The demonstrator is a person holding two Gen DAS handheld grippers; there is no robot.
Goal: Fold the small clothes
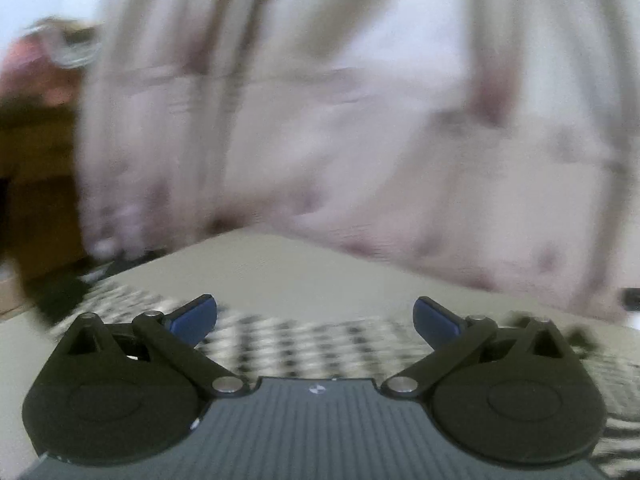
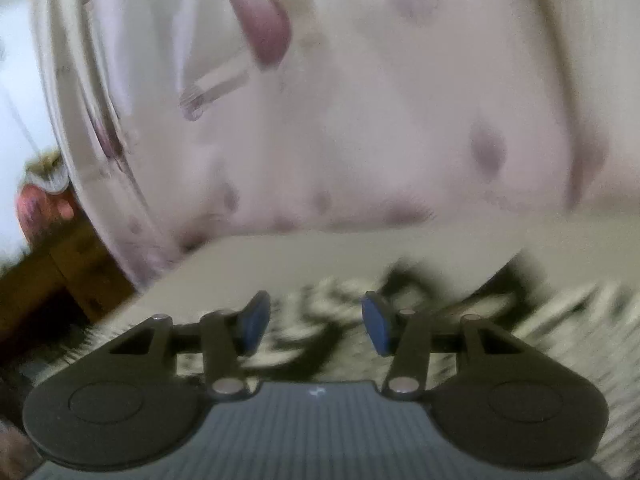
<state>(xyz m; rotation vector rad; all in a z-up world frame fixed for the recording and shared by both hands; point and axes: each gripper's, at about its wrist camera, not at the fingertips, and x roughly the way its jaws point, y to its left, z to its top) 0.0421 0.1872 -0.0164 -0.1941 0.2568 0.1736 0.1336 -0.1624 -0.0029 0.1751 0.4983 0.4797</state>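
A black-and-white patterned garment (image 1: 304,344) lies on a beige surface (image 1: 304,272), blurred, just under and ahead of my left gripper (image 1: 315,320), which is wide open and empty. In the right wrist view the same kind of patterned cloth (image 2: 320,320) lies below my right gripper (image 2: 316,324), which is open with a narrower gap and holds nothing. Both views are motion-blurred.
A pale pink curtain with darker spots (image 1: 320,120) hangs behind the surface and fills most of the right wrist view (image 2: 360,100) too. Brown wooden furniture (image 1: 36,184) stands at the left, also in the right wrist view (image 2: 60,272).
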